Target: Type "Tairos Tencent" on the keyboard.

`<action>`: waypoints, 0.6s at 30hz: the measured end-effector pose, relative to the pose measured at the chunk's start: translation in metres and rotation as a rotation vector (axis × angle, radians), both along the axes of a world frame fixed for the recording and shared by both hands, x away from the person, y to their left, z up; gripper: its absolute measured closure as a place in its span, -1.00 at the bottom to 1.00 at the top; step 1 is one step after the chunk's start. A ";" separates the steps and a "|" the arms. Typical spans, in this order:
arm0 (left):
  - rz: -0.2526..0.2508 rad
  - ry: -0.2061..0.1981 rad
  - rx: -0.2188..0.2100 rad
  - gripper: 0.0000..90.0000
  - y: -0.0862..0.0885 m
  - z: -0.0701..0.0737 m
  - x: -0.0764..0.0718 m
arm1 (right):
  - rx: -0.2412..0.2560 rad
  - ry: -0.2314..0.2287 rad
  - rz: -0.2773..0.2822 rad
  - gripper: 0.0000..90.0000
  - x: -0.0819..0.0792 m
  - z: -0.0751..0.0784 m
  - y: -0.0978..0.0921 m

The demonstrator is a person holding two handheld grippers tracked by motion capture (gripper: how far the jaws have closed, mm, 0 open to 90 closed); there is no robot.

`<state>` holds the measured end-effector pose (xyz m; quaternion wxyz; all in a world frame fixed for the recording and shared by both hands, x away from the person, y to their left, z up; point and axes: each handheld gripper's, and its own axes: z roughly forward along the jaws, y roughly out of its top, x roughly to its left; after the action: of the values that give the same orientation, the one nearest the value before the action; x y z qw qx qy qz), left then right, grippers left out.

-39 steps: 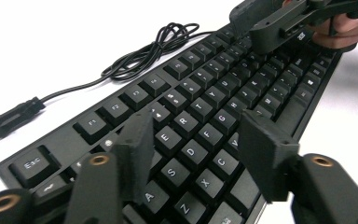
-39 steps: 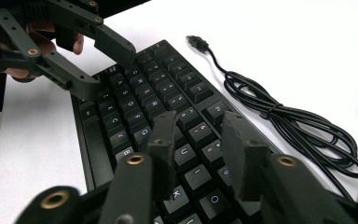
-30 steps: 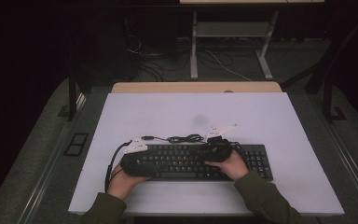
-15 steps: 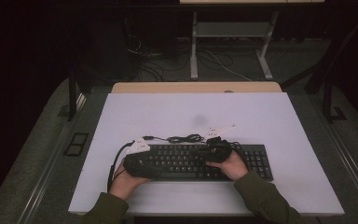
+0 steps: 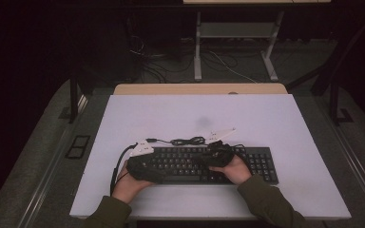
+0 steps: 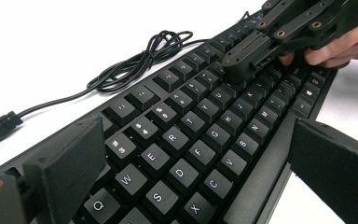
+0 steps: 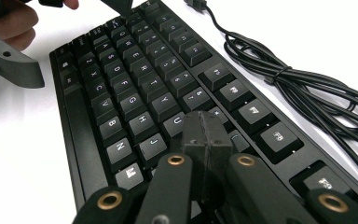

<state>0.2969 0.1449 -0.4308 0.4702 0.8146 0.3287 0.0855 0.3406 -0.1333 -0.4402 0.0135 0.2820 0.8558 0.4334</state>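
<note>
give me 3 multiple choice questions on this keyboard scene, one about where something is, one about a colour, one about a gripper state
1. Where does the coiled cable lie?
A. on the table beyond the keyboard's far edge
B. on top of the keys
C. on the floor

2. What colour is the keyboard?
A. white
B. black
C. red

3. How do the jaws of the right gripper stand?
A. wide apart
B. shut on the cable
C. closed together, tip down at the keys

Answers:
1. A, the high view shows the bundle on the white table just past the keyboard.
2. B, body and keys are black with pale letters.
3. C, in the right gripper view the two jaws meet with no gap, tip by the U and J keys; the left gripper stands open.
</note>
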 end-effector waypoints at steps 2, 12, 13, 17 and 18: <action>0.001 0.001 -0.001 -0.93 0.000 0.000 0.000 | -0.001 0.000 0.000 0.99 0.000 0.000 0.000; -0.005 0.001 0.002 -0.93 0.000 0.000 0.000 | -0.020 -0.005 0.008 0.99 -0.001 -0.001 0.002; -0.005 0.001 0.003 -0.93 0.000 0.000 0.000 | -0.020 -0.004 0.007 0.99 -0.001 -0.001 0.002; -0.004 -0.003 0.004 -0.93 0.000 0.001 0.000 | -0.022 -0.005 0.006 0.99 -0.001 -0.001 0.002; -0.003 -0.004 0.006 -0.93 0.001 0.001 0.000 | -0.022 -0.005 0.006 0.99 -0.001 -0.001 0.002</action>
<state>0.2973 0.1458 -0.4296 0.4687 0.8162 0.3264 0.0874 0.3398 -0.1309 -0.4415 0.0174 0.2781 0.8613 0.4248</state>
